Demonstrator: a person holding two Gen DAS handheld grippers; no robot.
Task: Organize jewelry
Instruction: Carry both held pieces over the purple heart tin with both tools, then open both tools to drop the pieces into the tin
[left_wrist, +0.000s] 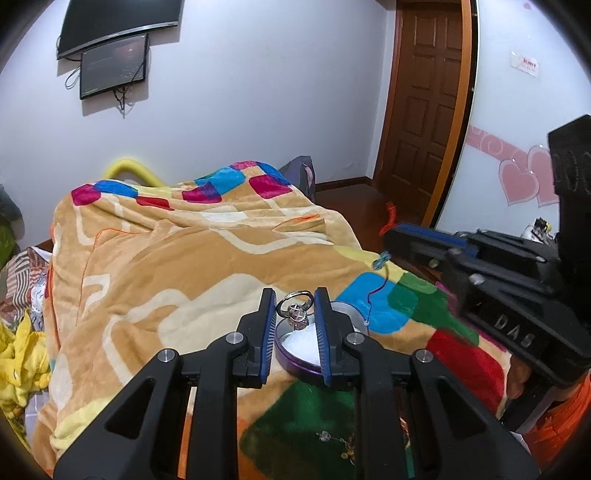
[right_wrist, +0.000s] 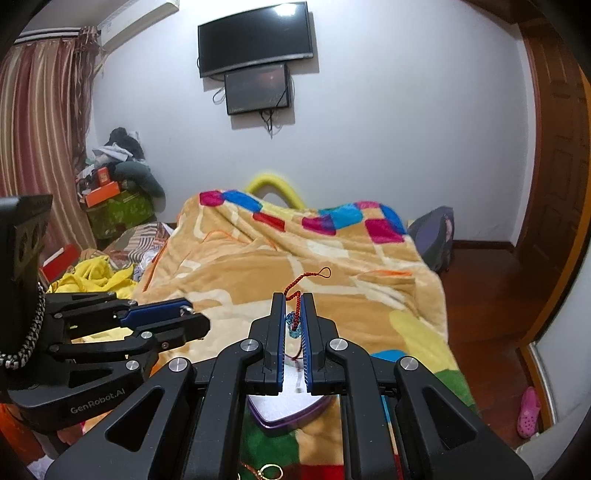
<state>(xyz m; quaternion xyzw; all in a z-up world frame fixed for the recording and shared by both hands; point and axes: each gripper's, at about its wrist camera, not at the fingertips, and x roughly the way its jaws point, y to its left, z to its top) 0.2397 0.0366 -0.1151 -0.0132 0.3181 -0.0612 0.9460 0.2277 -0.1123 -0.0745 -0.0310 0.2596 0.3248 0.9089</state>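
From the left wrist view, the left gripper sits at lower centre of the frame, its blue-padded fingers pinching a silver ring with a pale stone setting. Just behind and below the ring lies a round purple tin with a white lining, resting on the patchwork blanket that covers the bed. At the right edge the right gripper reaches in, and a red cord with a small blue charm hangs from its tip down toward the tin's rim. A gold chain lies on the green patch at the bottom of the frame.

From the right wrist view, the right gripper at lower centre is pressed together on the red cord, whose loop sticks up above the fingertips, with the blue charm caught between the pads. Under it shows the purple tin and its white lining. The left gripper comes in from the left edge. Two dark screens hang on the far wall at the top.
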